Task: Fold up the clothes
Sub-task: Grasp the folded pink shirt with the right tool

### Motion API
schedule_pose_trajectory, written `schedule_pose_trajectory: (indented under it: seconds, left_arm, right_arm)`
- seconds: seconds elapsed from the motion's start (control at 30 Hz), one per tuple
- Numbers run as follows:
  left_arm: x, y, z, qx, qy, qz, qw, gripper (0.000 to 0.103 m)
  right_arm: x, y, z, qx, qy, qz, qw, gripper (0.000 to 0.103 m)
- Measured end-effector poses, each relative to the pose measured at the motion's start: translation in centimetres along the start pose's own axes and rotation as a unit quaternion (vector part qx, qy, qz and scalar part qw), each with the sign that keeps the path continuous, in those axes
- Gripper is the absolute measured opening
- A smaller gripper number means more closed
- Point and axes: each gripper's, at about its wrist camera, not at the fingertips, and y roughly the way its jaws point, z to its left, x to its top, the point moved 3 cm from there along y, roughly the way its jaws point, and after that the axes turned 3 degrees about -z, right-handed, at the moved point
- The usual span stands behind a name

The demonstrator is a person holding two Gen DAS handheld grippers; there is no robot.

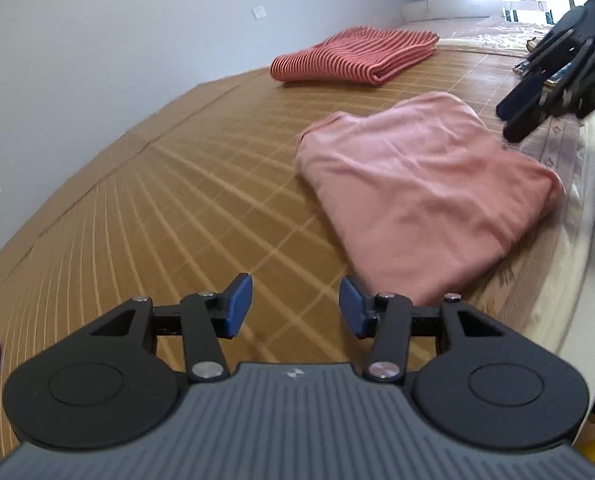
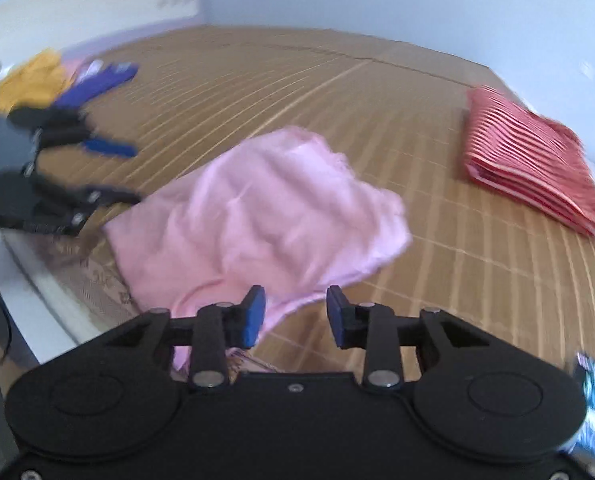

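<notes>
The bamboo mat (image 1: 177,208) lies bare from the wall-side edge to its middle. A pink garment (image 1: 421,196) occupies the near edge; a folded striped garment (image 1: 357,54) sits beyond it, well apart. Purple and yellow clothes (image 2: 57,80) crowd one end of the bed.

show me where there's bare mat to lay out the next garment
The woven mat is bare between the pink garment and the wall, and in front of the left gripper. Crowded: the striped folded garment at the far end, yellow and purple clothes in the opposite corner.
</notes>
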Motion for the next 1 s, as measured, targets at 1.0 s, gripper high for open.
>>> schedule_pose_trajectory:
  seconds: [1.0]
  left_arm:
    - [4.3, 5.2, 3.5, -0.209, -0.166, 0.033, 0.9631, 0.055]
  right_arm:
    - [-0.2, 3.7, -5.0, 0.067, 0.254, -0.026, 0.965, 0.067]
